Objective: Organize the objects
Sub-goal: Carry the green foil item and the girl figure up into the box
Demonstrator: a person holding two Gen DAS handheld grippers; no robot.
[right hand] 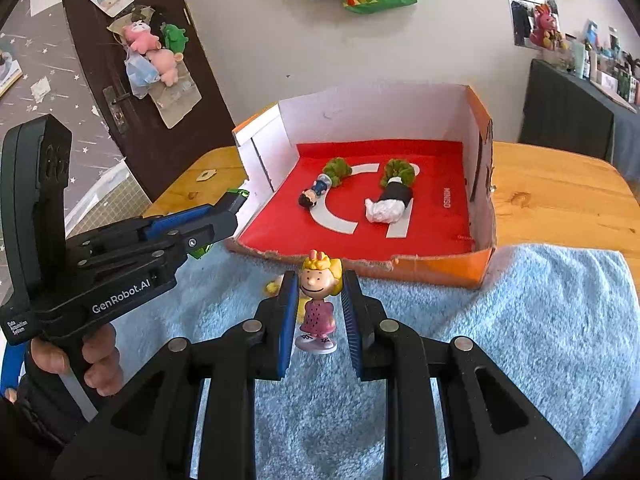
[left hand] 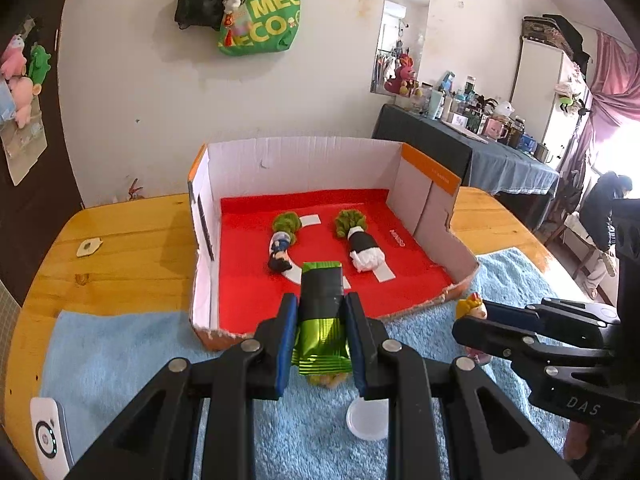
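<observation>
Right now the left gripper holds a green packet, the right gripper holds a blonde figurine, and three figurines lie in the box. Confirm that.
Wrong count: only two figurines lie in the box, as the right wrist view shows. The left gripper does hold the green packet, the right gripper the blonde figurine.

The green packet [left hand: 322, 312] hides most of a yellow object [left hand: 326, 379]; the white device [left hand: 50, 436] is cut off.

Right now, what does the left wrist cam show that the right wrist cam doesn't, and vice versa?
Left wrist only: the full green and black packet clamped in the left gripper, a white lid on the blue towel, and a white device at the table edge.

Right wrist only: the whole blonde figurine between the right gripper pads, and the hand holding the left gripper.

Both: the cardboard box with two figurines lying on its red floor.
</observation>
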